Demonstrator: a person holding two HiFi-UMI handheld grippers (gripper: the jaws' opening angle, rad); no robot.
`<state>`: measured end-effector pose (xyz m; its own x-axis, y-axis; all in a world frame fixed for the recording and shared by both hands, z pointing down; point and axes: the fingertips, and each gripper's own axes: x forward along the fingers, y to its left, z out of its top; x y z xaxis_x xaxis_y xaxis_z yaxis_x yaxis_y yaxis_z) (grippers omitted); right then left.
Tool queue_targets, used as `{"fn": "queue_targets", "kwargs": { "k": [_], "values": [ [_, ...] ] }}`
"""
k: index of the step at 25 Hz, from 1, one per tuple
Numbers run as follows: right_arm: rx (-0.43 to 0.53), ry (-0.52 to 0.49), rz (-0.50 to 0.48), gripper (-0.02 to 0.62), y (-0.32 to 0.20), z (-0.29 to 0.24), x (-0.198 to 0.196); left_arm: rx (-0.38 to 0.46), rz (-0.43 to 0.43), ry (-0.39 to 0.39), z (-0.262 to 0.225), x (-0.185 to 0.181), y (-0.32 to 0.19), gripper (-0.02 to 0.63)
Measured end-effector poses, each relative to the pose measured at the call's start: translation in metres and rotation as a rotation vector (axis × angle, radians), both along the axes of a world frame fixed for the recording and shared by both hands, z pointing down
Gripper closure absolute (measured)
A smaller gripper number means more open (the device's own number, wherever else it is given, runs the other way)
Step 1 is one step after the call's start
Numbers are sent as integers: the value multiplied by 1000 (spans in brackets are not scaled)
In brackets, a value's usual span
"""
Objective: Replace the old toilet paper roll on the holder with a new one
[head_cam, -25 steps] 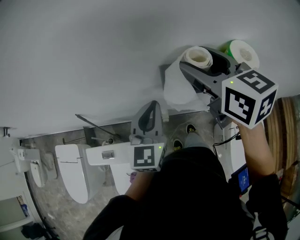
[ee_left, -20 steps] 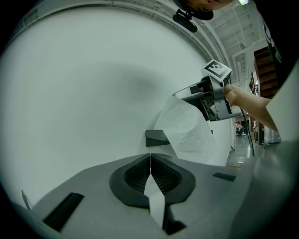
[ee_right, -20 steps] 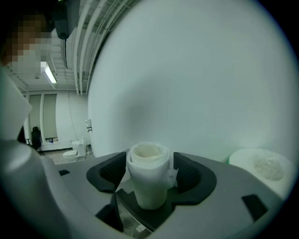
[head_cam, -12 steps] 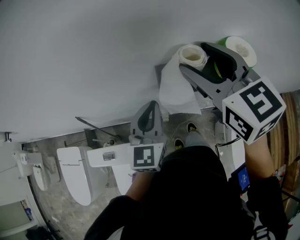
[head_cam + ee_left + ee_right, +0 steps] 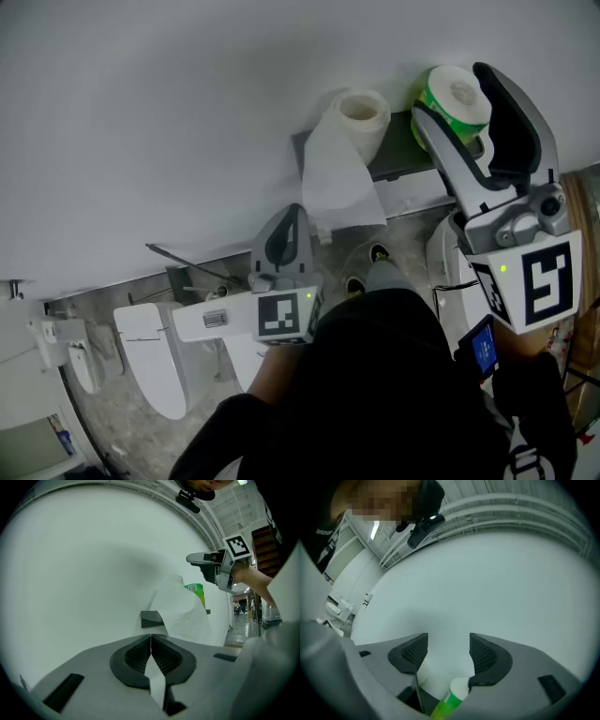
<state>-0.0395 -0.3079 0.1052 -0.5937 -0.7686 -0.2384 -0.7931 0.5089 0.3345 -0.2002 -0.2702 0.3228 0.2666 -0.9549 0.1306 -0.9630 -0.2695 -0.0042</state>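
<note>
At 8 o'clock, toilets (image 5: 148,356): white fixtures on grey floor, well apart from the work.
Wall (image 5: 187,112): plain white, fills the upper head view from 9 to 12 o'clock.
Left gripper (image 5: 289,225): at 6 o'clock of centre, pointed toward the wall below the hanging sheet. Jaws pressed together in the left gripper view (image 5: 151,651).
Paper strip (image 5: 157,686): thin white slip pinched between the closed left pads, its tail trailing back toward the camera.
White roll (image 5: 361,112): at 1 o'clock, on the holder's left end, core hole facing up at the head camera.
Loose sheet (image 5: 337,192): hangs from the white roll, down past the holder; also seen ahead of the left jaws (image 5: 180,613).
Holder (image 5: 398,155): dark grey bracket on the wall, between the two rolls; near end visible at (image 5: 152,619).
Green roll (image 5: 441,117): green-wrapped, at the holder's right end, 2 o'clock.
Right gripper (image 5: 453,86): reaches up from 4 o'clock, fingers either side of the green roll. Jaws wide apart (image 5: 443,656), bare wall between the pads; green roll (image 5: 450,700) low between them, by the right-hand pad's base. Contact cannot be told.
</note>
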Motion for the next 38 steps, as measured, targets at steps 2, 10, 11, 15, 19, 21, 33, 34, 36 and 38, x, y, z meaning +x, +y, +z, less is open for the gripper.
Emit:
{"fn": "queue_targets", "kwargs": {
  "k": [2, 10, 11, 15, 19, 21, 33, 34, 36, 38],
  "values": [
    [44, -19, 35, 308, 2, -3, 25, -7, -4, 0, 0, -1, -1, 583],
    [66, 21, 185, 321, 2, 27, 111, 4, 0, -25, 5, -3, -4, 583],
    [24, 0, 191, 321, 0, 36, 120, 2, 2, -27, 5, -2, -5, 583],
    [-154, -97, 174, 319, -8, 78, 141, 2, 8, -37, 4, 3, -6, 583],
    [-317, -176, 104, 318, -15, 117, 138, -5, 14, -42, 5, 6, -6, 583],
    [-361, -179, 74, 311, -20, 130, 130, -7, 12, -45, 6, 6, -7, 583],
    [-375, -71, -60, 213, -49, 119, 66, -8, -50, -48, 3, -11, -5, 583],
    [-382, -68, -67, 213, -51, 118, 62, -8, -57, -47, 3, -13, -4, 583],
    [-396, -47, -70, 213, -56, 117, 55, -9, -74, -45, 4, -17, -3, 583],
    [-406, -21, -64, 212, -59, 116, 51, -9, -88, -43, 3, -21, -1, 583]
  ]
}}
